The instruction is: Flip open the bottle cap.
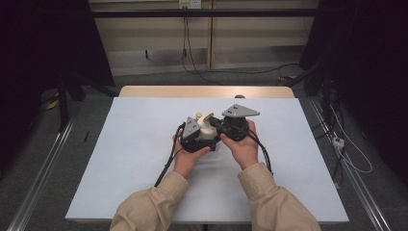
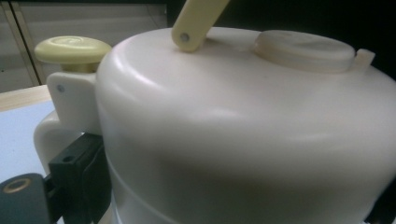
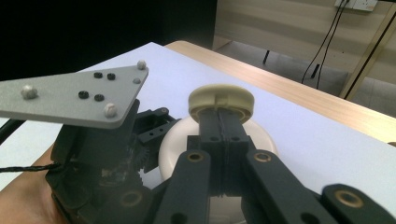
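**Two grippers on a cream pot at mid-table**

Nearest the high camera: two forearms in tan sleeves (image 1: 159, 204) coming in over the near edge of the table (image 1: 298, 192), which is covered by a pale blue-white sheet. Each hand carries a black gripper, and the two meet at the middle of the table.

Between them sits a small cream plastic pot (image 1: 208, 131), resting on the sheet. From the left gripper view its domed top (image 2: 243, 121) shows a round cap (image 2: 303, 49) on the crown, a pale yellow lever (image 2: 196, 21) pinned beside it, and a yellow knob (image 2: 72, 49) above the side handle (image 2: 70, 107).

Left gripper (image 1: 195, 137): pressed close against the pot's left side, one black jaw lying against the wall below the handle. The other jaw is barely visible at the frame corner, so I cannot tell whether it clamps the pot or merely frames it.

Right gripper (image 3: 219, 140): jaws drawn fully together, pads meeting face to face, tips touching the underside of a round cream disc (image 3: 221, 100) on top of the pot. Whether they pinch part of it is hidden. Its grey plate (image 1: 239, 112) rides level above the hand.

The left gripper's grey plate (image 3: 77, 95) stands just left of the pot.
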`<act>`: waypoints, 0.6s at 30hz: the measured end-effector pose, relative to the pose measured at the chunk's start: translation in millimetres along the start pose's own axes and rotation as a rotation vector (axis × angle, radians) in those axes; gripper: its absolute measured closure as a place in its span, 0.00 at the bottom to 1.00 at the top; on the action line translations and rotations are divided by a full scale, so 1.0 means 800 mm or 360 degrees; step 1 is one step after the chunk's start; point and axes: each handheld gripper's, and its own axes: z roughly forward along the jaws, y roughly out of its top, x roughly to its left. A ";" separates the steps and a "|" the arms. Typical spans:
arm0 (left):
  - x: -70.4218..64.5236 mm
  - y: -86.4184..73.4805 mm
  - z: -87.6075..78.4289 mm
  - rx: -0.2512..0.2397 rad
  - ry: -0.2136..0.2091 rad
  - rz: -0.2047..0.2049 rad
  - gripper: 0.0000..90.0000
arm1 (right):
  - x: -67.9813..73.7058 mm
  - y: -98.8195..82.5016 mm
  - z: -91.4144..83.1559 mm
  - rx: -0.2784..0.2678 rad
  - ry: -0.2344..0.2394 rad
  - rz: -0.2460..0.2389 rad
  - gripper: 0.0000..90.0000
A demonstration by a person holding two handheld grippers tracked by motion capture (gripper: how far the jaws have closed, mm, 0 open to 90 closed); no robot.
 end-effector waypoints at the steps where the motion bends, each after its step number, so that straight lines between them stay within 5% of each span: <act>1: 0.000 0.000 0.000 0.0001 0.0001 0.0000 0.07 | 0.000 0.001 0.000 -0.0003 0.0000 0.0006 1.00; 18: -0.001 0.000 0.000 0.0002 0.0002 -0.0002 0.07 | 0.001 0.004 0.001 0.0003 -0.0009 -0.0016 1.00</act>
